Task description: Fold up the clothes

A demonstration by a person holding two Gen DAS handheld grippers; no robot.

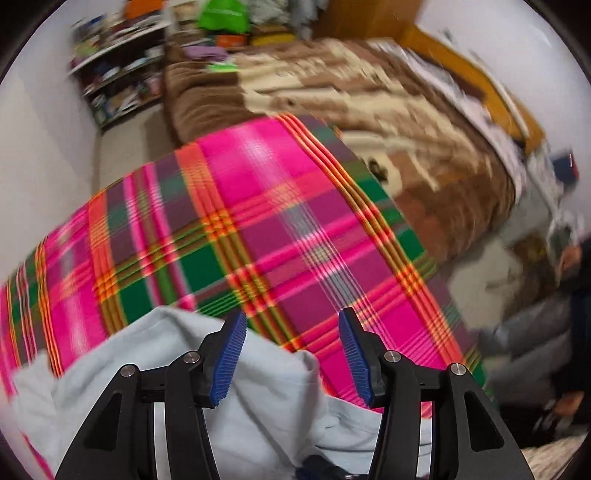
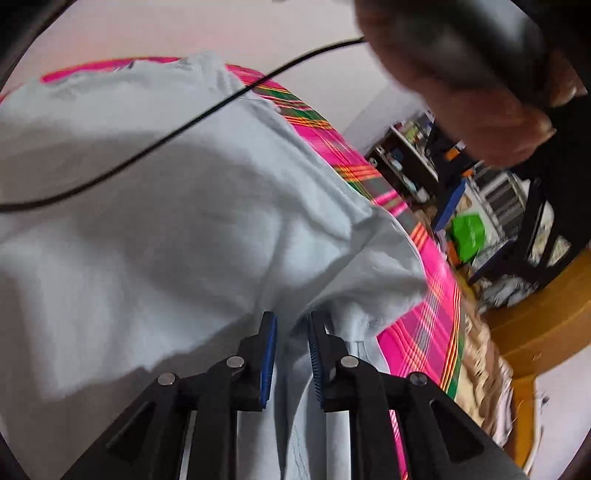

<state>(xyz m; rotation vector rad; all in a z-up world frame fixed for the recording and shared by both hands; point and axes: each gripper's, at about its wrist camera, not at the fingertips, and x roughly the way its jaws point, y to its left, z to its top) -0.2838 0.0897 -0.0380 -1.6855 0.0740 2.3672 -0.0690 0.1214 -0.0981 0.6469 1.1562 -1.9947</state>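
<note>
A light blue garment point(image 1: 266, 369) lies rumpled on a pink, green and orange plaid cloth point(image 1: 258, 221) spread over the bed. My left gripper point(image 1: 291, 317) hangs open above the garment's far edge, with nothing between its blue pads. In the right wrist view the same garment point(image 2: 166, 221) fills most of the picture, with the plaid cloth point(image 2: 424, 332) showing along its right side. My right gripper point(image 2: 291, 317) stands with its jaws close together on a raised fold of the garment, and creases run out from its tips.
A brown and cream blanket point(image 1: 369, 110) covers the bed beyond the plaid cloth, with a wooden frame point(image 1: 461, 66) behind it. Cluttered shelves point(image 1: 118, 74) and a green bag point(image 1: 221, 16) stand at the back. A hand point(image 2: 461, 92) and a black cable point(image 2: 184, 125) cross above the garment.
</note>
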